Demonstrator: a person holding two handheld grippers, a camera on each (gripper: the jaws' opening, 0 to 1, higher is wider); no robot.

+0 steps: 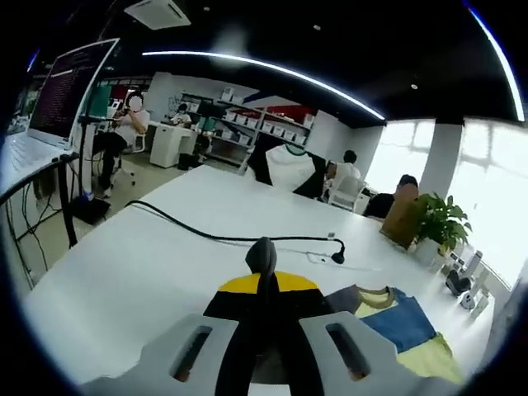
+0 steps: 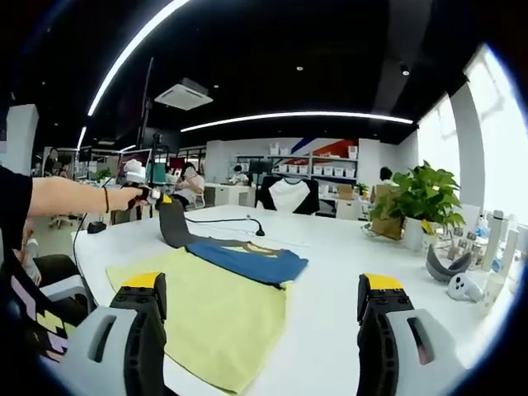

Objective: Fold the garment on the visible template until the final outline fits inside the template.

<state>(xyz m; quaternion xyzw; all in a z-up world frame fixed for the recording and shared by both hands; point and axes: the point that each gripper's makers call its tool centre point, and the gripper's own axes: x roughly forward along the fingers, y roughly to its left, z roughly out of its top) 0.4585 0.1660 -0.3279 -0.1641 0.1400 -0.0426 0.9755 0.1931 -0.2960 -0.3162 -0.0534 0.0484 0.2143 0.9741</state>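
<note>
While the left hand-held gripper (image 1: 262, 257) has its 2 jaws pressed together on a dark sleeve (image 1: 262, 285) of the garment, the right hand-held gripper (image 2: 264, 297) hangs with its 2 yellow-tipped jaws wide apart and nothing between them.

Seen in the right gripper view, the garment (image 2: 223, 309) lies spread on the white desk (image 2: 330, 247): a broad yellow-green panel nearest the camera, a blue band (image 2: 252, 260) across it farther back, and a dark sleeve (image 2: 172, 224) lifted upright off the desk at the far left corner. A person's hand (image 2: 124, 198) with a wristband reaches in from the left and holds the left hand-held gripper (image 2: 153, 196) at the top of that raised sleeve.

From the left gripper view, the sleeve's dark cloth runs up between the jaws, with a yellow patch (image 1: 262, 283) just behind them. To the right, the rest of the garment (image 1: 404, 330) rests flat on the desk (image 1: 148, 272), showing grey, blue and yellow-green parts. A black cable (image 1: 223, 235) snakes across the desk beyond the jaws.

On the desk's right side stands a potted plant (image 2: 417, 198), and near it some small white and grey objects (image 2: 450, 272). Whether a template lies under the garment cannot be told.
</note>
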